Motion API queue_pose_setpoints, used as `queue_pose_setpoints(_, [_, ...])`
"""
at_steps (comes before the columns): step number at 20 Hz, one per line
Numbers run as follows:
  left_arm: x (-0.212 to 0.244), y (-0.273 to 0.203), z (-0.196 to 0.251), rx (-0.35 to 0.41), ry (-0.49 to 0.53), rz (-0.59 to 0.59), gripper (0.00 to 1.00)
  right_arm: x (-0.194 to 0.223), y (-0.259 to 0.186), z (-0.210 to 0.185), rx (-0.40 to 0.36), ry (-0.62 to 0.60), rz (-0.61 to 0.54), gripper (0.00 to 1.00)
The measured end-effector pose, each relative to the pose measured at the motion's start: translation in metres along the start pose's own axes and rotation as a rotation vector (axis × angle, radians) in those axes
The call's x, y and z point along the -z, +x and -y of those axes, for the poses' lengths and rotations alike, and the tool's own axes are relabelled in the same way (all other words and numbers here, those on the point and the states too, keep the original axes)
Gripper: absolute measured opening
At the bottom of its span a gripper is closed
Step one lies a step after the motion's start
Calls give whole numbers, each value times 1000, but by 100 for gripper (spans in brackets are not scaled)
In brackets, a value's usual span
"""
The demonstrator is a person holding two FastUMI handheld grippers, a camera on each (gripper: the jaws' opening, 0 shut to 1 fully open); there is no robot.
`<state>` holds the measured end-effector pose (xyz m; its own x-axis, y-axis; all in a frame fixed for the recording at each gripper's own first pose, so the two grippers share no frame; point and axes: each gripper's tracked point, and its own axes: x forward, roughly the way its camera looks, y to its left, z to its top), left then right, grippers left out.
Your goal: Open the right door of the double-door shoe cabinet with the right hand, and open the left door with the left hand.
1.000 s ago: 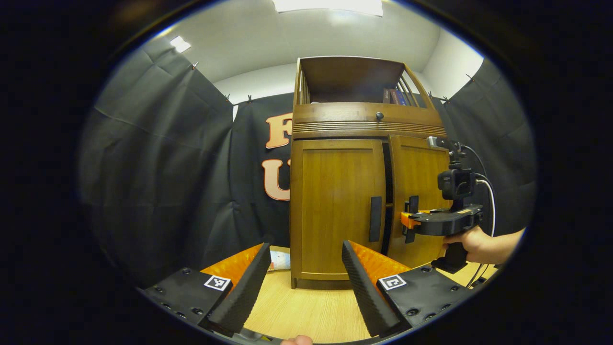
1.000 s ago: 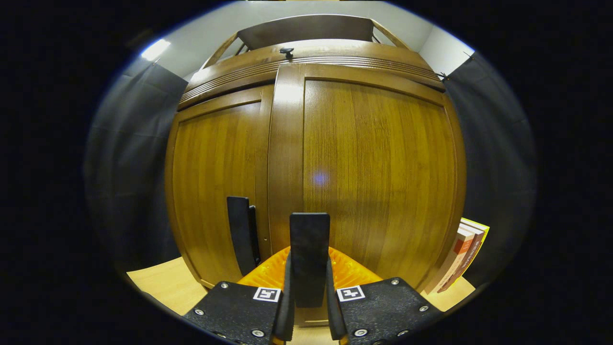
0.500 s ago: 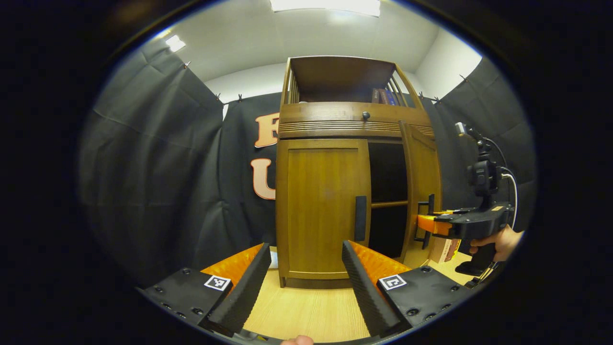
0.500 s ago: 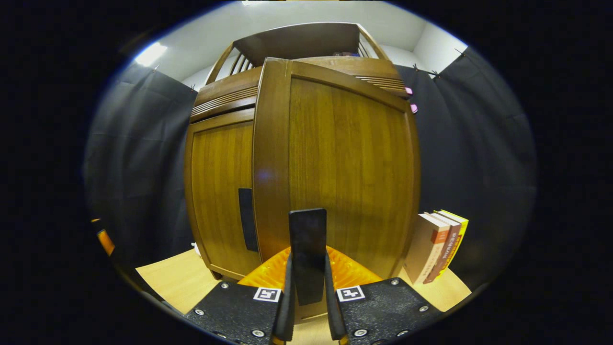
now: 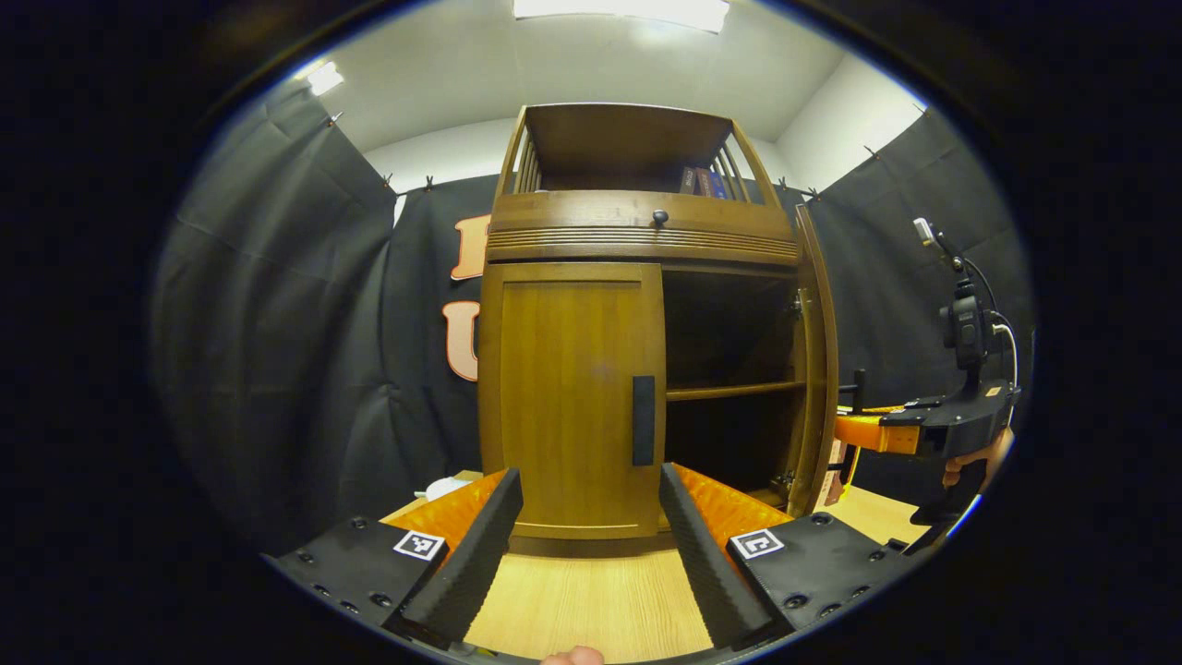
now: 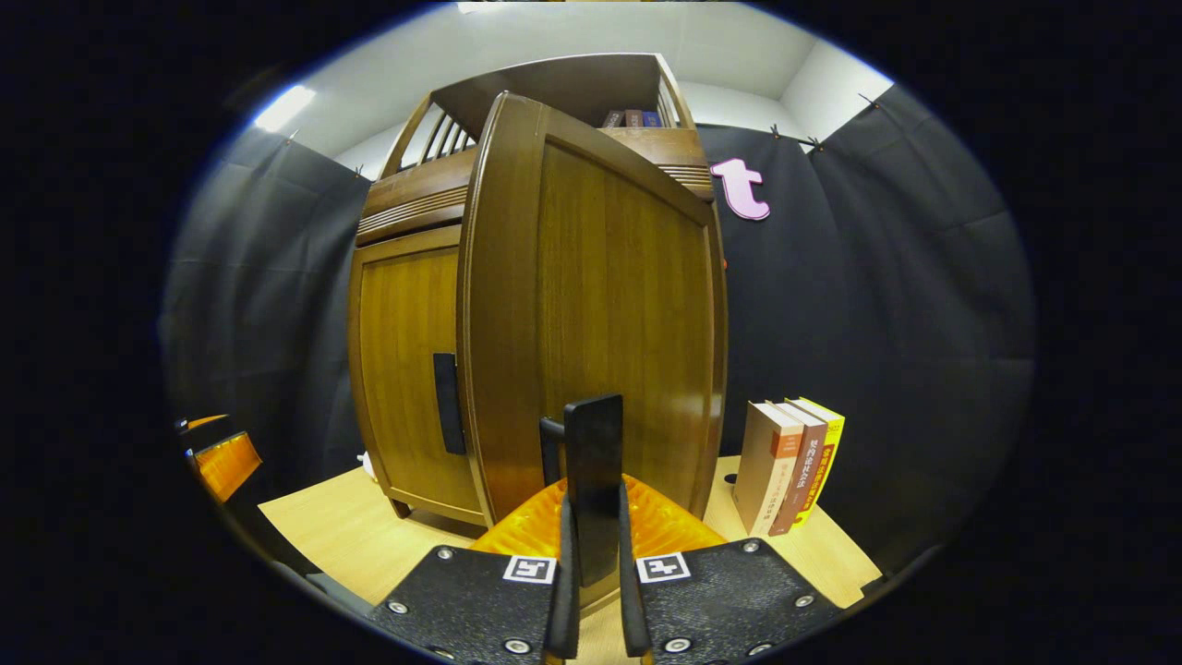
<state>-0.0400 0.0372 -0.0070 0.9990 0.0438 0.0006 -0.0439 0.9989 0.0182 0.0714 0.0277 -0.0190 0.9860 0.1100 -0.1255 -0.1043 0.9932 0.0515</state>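
The wooden shoe cabinet (image 5: 646, 245) stands straight ahead in the left gripper view. Its left door (image 5: 572, 397) is closed, with a dark vertical handle (image 5: 644, 420). Its right door (image 5: 817, 369) is swung far out and seen edge-on, baring a dark interior with a shelf (image 5: 734, 391). My left gripper (image 5: 589, 476) is open, short of the left door, holding nothing. In the right gripper view the right door (image 6: 609, 314) is ahead, and my right gripper (image 6: 593, 517) is shut on its dark handle (image 6: 594, 453). The right gripper (image 5: 854, 429) and a hand (image 5: 979, 459) appear at far right.
Three upright books (image 6: 790, 466) stand on the light wooden table (image 6: 351, 545) just right of the open door. Above the doors is a drawer with a knob (image 5: 659, 218) and a railed top shelf holding books (image 5: 702, 180). Black cloth walls surround the cabinet.
The right door has swung from barely ajar to wide open, pulled by my right gripper on its handle. My left gripper has drifted so the cabinet sits more central; its jaws stay open.
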Motion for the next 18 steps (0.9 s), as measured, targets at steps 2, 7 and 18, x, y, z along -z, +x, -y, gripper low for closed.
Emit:
queue_pose_setpoints(2, [0, 3, 5, 6, -3, 1, 96, -1, -8, 14, 20, 7, 1, 16])
queue_pose_setpoints(7, [8, 6, 16, 16, -16, -17, 94, -1, -23, 49, 69, -1, 6, 8])
queue_pose_setpoints(18, [24, 10, 37, 12, 11, -40, 99, -7, -32, 117, 111, 9, 23, 2])
